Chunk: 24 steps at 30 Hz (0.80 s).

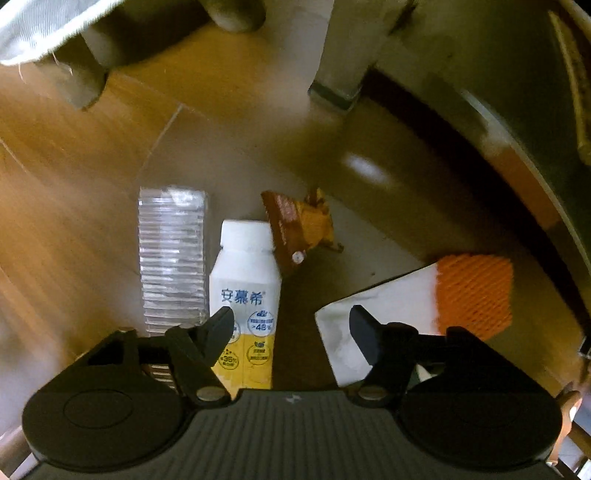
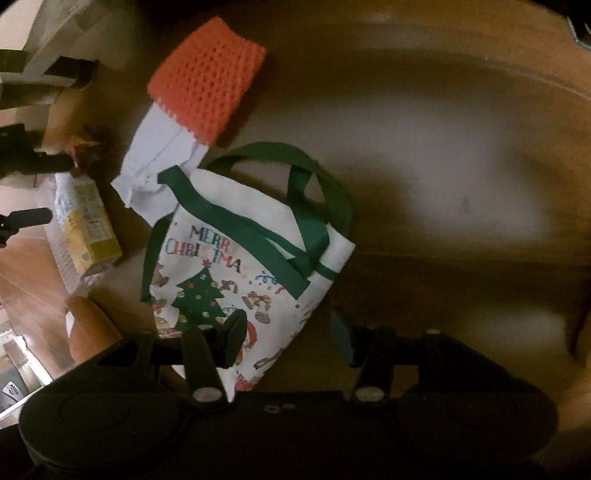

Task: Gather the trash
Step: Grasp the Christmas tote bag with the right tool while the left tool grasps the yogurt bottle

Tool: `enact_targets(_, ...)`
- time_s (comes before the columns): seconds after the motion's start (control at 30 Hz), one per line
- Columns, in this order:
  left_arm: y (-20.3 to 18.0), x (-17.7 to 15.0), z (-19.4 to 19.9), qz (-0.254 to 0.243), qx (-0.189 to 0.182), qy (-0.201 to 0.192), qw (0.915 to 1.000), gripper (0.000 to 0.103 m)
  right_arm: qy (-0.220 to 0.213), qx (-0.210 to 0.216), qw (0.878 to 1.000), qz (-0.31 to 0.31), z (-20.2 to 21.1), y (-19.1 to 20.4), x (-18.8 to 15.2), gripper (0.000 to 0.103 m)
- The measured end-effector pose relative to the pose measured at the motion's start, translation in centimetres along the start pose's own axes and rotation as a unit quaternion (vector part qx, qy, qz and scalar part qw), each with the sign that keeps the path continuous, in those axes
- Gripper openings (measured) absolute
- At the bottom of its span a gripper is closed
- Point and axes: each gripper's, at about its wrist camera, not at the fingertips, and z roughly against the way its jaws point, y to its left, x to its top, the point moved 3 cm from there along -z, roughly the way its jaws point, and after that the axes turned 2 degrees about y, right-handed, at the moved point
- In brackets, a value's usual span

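Observation:
A white and yellow drink bottle (image 1: 243,280) lies on the floor, cap pointing away from me. My left gripper (image 1: 291,328) hangs open straight above it; the left fingertip overlaps the bottle's label and the right one is over a white paper sheet (image 1: 384,306). A clear ribbed plastic bottle (image 1: 171,258) lies left of the drink bottle, and a brown-orange wrapper (image 1: 295,229) lies beyond it. An orange foam net (image 1: 474,291) rests on the paper. My right gripper (image 2: 288,328) is open over a white "Merry Christmas" bag (image 2: 236,221) with green handles, which lies flat.
Furniture legs (image 1: 338,74) and a grey cloth (image 1: 37,29) stand beyond the trash. A curved dark base (image 1: 517,129) bounds the right side. In the right wrist view the orange net (image 2: 207,85) and drink bottle (image 2: 88,225) lie left of the bag; bare floor (image 2: 461,184) stretches to the right.

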Motion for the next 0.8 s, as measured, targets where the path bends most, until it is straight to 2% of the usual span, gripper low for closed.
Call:
enact_targets(0.07, 0.0, -0.1, -0.2, -0.004, 0.02, -0.011, 0.9997, 0.068, 0.003, -0.001, 1.0, 0.001, -0.4, -0.1, 0.0, 0.05)
enact_targets(0.17, -0.2, -0.1, 0.0, -0.01, 0.025, -0.024, 0.9994, 0.068, 0.005, -0.006, 1.0, 0.004, -1.2, -0.1, 0.1, 0.05)
enact_targets(0.27, -0.2, -0.2, 0.2, -0.018, 0.045, -0.035, 0.9982, 0.058, 0.01, -0.007, 1.0, 0.006, -1.9, -0.1, 0.2, 0.05)
enact_targets(0.47, -0.4, -0.5, -0.1, -0.038, 0.074, -0.041, 0.9957, 0.058, 0.011, -0.009, 1.0, 0.014, -2.5, 0.2, 0.4, 0.05)
enact_targets(0.6, 0.0, -0.8, -0.5, -0.023, 0.08, -0.038, 0.9958, 0.05, 0.014, -0.011, 1.0, 0.016, -2.9, -0.1, 0.4, 0.05)
enact_targets(0.73, -1.8, -1.4, -0.2, -0.069, 0.072, -0.046, 0.994, 0.051, 0.015, -0.008, 1.0, 0.015, -3.3, -0.2, 0.5, 0.05)
enact_targets(0.8, -2.4, -1.6, 0.0, -0.08, 0.052, -0.049, 0.9942, 0.049, 0.015, -0.007, 1.0, 0.016, -3.5, -0.1, 0.5, 0.05)
